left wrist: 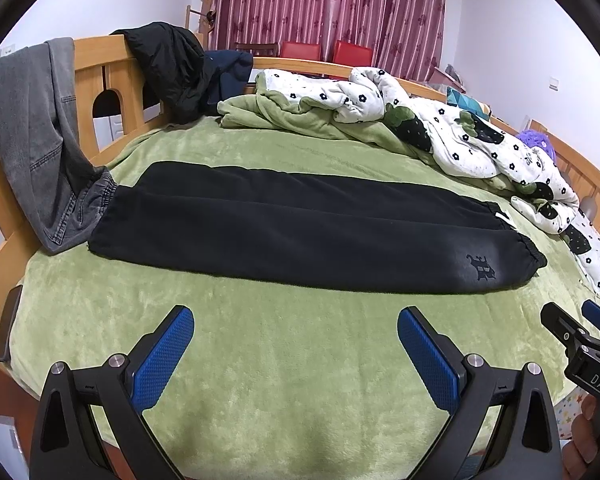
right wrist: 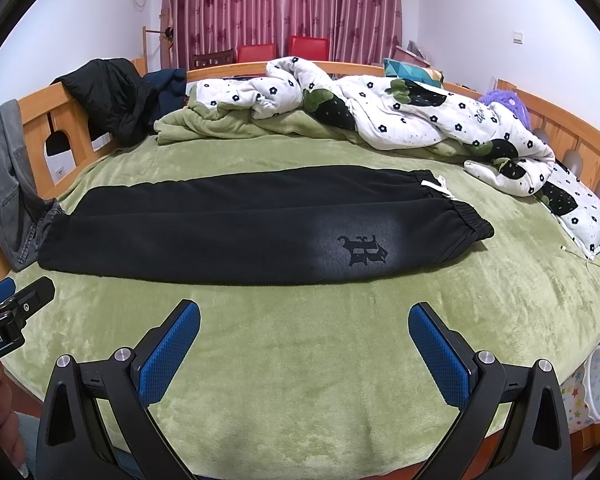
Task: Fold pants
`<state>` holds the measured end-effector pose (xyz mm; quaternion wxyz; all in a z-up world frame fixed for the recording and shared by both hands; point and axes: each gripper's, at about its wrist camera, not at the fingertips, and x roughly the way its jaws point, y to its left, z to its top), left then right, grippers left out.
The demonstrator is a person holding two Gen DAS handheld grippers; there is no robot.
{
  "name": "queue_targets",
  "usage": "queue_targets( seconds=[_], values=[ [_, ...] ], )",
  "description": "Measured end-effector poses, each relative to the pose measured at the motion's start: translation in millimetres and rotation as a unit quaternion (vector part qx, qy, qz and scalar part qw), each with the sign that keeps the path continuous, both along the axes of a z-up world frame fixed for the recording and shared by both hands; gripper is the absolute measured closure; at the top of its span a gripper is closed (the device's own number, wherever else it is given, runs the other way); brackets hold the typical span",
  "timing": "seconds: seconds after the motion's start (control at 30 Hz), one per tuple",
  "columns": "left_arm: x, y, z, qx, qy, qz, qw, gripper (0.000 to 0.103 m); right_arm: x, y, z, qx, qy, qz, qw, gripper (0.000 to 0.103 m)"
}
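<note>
Black pants (left wrist: 300, 224) lie flat across the green bed cover, one leg folded over the other, waistband at the right and cuffs at the left. They also show in the right wrist view (right wrist: 228, 232), with a dark emblem (right wrist: 362, 250) near the waistband. My left gripper (left wrist: 296, 320) is open and empty, hovering above the cover in front of the pants. My right gripper (right wrist: 304, 318) is open and empty, also in front of the pants. The right gripper shows at the right edge of the left wrist view (left wrist: 580, 320).
Grey jeans (left wrist: 36, 132) hang on the wooden bed frame (left wrist: 120, 76) at the left, touching the pants' cuffs. A black jacket (left wrist: 172, 68) hangs on the frame. A floral quilt (left wrist: 440, 128) is bunched at the back and right. A white cable (right wrist: 596, 268) lies at the right.
</note>
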<state>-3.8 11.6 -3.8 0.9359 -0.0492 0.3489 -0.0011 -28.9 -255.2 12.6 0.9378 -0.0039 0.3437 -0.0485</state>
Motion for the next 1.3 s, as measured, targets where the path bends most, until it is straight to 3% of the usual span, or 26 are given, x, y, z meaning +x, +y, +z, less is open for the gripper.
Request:
queue_targets(
  seconds=[1.3],
  values=[
    [1.0, -0.7, -0.4, -0.014, 0.001, 0.000, 0.9999, 0.000, 3.0, -2.5, -3.2, 0.000, 0.011, 0.000, 1.000, 0.001]
  ],
)
